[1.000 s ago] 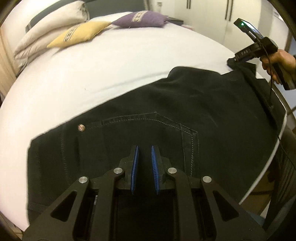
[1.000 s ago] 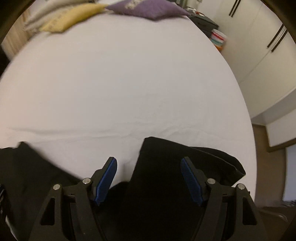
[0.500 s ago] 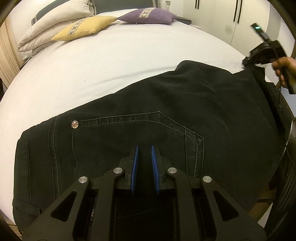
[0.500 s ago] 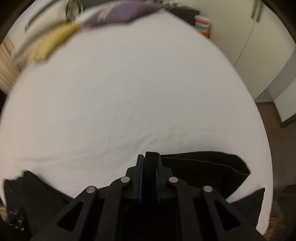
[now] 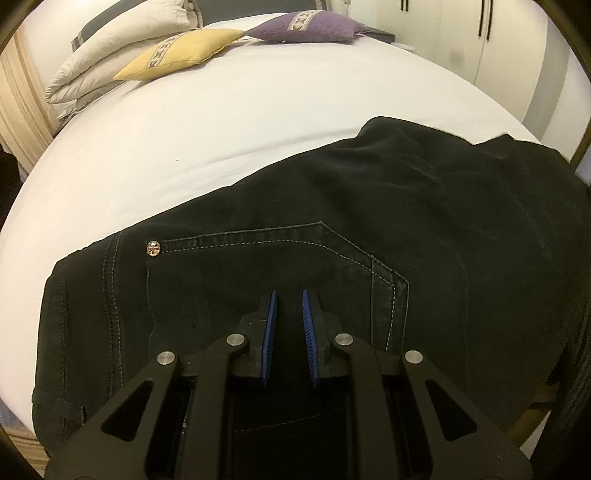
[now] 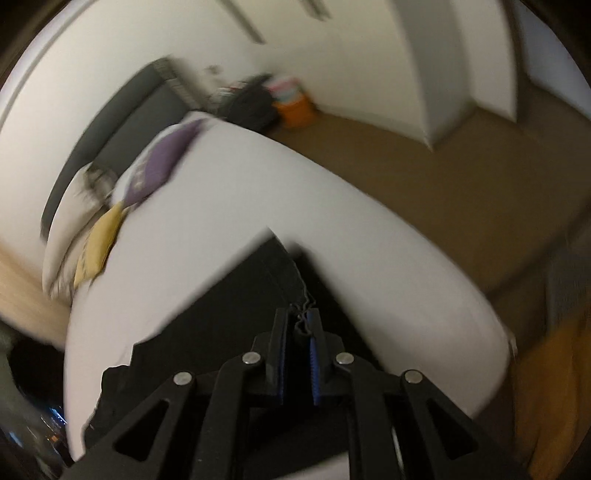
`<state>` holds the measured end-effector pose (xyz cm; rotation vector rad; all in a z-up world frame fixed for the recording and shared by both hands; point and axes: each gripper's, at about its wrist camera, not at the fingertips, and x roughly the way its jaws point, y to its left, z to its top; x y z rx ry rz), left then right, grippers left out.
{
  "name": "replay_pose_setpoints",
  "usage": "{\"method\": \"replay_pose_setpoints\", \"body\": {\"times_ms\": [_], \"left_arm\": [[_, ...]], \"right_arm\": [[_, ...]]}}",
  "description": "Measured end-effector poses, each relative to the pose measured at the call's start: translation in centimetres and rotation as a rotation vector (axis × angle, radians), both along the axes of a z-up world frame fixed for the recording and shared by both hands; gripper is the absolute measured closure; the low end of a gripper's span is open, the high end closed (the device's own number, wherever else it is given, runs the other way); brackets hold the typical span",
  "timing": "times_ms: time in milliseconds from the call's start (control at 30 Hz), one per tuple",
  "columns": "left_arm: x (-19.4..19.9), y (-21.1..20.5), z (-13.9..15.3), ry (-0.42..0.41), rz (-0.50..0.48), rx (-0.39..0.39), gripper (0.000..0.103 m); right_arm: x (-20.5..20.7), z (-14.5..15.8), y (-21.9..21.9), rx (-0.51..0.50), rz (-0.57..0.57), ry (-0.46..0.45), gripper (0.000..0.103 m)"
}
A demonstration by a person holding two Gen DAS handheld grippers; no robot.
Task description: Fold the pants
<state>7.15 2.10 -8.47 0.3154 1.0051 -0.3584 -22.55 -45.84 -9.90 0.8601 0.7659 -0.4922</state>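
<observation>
Black pants (image 5: 369, 229) lie across the near part of a white bed (image 5: 258, 110), back pocket and a silver rivet facing up, waistband to the left. My left gripper (image 5: 289, 295) is nearly shut over the pocket area with a narrow gap between its blue pads; whether it pinches cloth I cannot tell. My right gripper (image 6: 299, 317) is shut on a bunched edge of the pants (image 6: 229, 295) and holds it lifted above the bed. The right wrist view is motion-blurred.
A yellow cushion (image 5: 181, 53), a purple cushion (image 5: 306, 29) and white pillows (image 5: 122, 40) lie at the head of the bed. White wardrobe doors (image 5: 461, 37) stand at the right. Brown floor (image 6: 443, 177) borders the bed's right edge.
My right gripper closed on the pant leg end and lifted it, swinging its view toward the floor and wall. The right gripper has left the left wrist view. My left gripper stayed over the pocket.
</observation>
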Motion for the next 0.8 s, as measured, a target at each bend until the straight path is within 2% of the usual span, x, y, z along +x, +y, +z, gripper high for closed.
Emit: {"method": "replay_pose_setpoints", "body": {"times_ms": [67,133,333,400,567,633,800], "left_arm": [[0.0,-0.6,0.0,-0.005,0.008,0.023,0.089],[-0.1,-1.1,0.0,-0.010,0.011,0.045,0.089],[-0.6,-1.9,0.0,-0.011,0.020,0.070,0.089],[-0.5,-2.0,0.0,-0.014,0.025,0.069,0.089],[-0.8,-2.3,0.0,-0.025,0.019,0.067,0.089],[-0.9,-2.1,0.0,-0.031,0.019,0.062,0.089],[-1.1,-2.0,-0.4,-0.050,0.026,0.053,0.089]], "right_arm": [[-1.4,-2.2,-0.1,0.052,-0.031,0.004,0.094],[-1.7,-3.2,0.1,0.071,-0.040,0.001,0.094],[-2.1,-1.7,0.4,0.030,-0.028,-0.025,0.094],[-3.3,-1.4,1.1,0.025,-0.034,-0.028,0.095],[-4.8,-1.6,1.2,0.024,-0.042,-0.027,0.095],[-5.1,-1.9,1.2,0.025,-0.051,-0.014,0.100],[-6.4,-3.5,0.5,0.055,-0.097,0.028,0.102]]}}
